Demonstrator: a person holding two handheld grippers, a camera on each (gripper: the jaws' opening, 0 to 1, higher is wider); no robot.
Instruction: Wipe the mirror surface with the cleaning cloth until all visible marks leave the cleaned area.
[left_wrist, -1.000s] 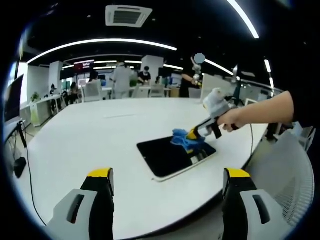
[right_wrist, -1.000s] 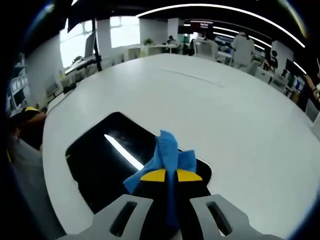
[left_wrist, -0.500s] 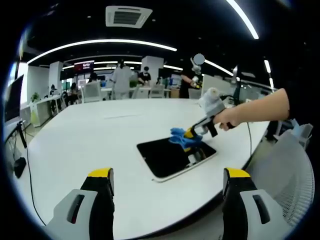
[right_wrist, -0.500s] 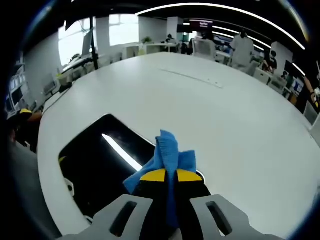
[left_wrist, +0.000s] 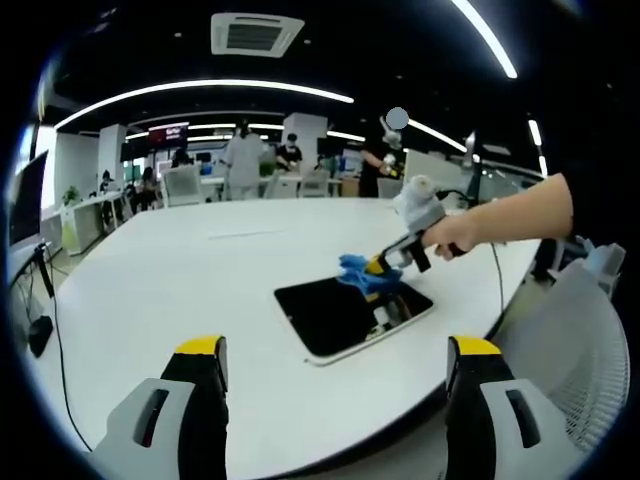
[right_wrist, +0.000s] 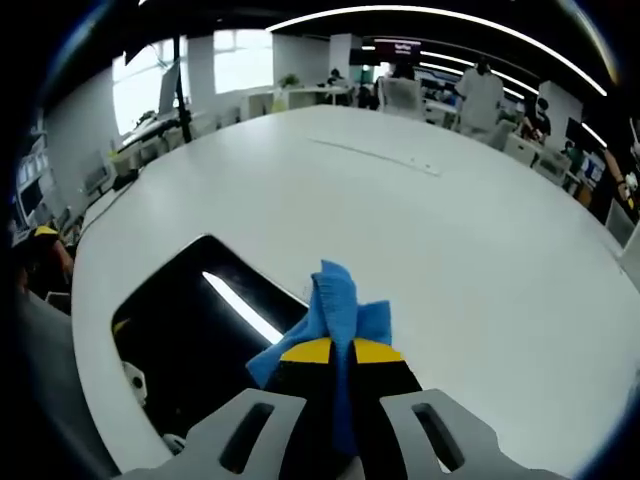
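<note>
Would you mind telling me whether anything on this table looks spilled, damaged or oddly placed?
Nothing stands out. The mirror lies flat on the white table, close to its near edge. The right gripper presses the blue cleaning cloth at the mirror's far edge, and the left gripper hangs open, back from it.

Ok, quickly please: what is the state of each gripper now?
Left gripper: open, holding nothing.
Right gripper: shut on the crumpled blue cleaning cloth, at the dark rectangular mirror.
</note>
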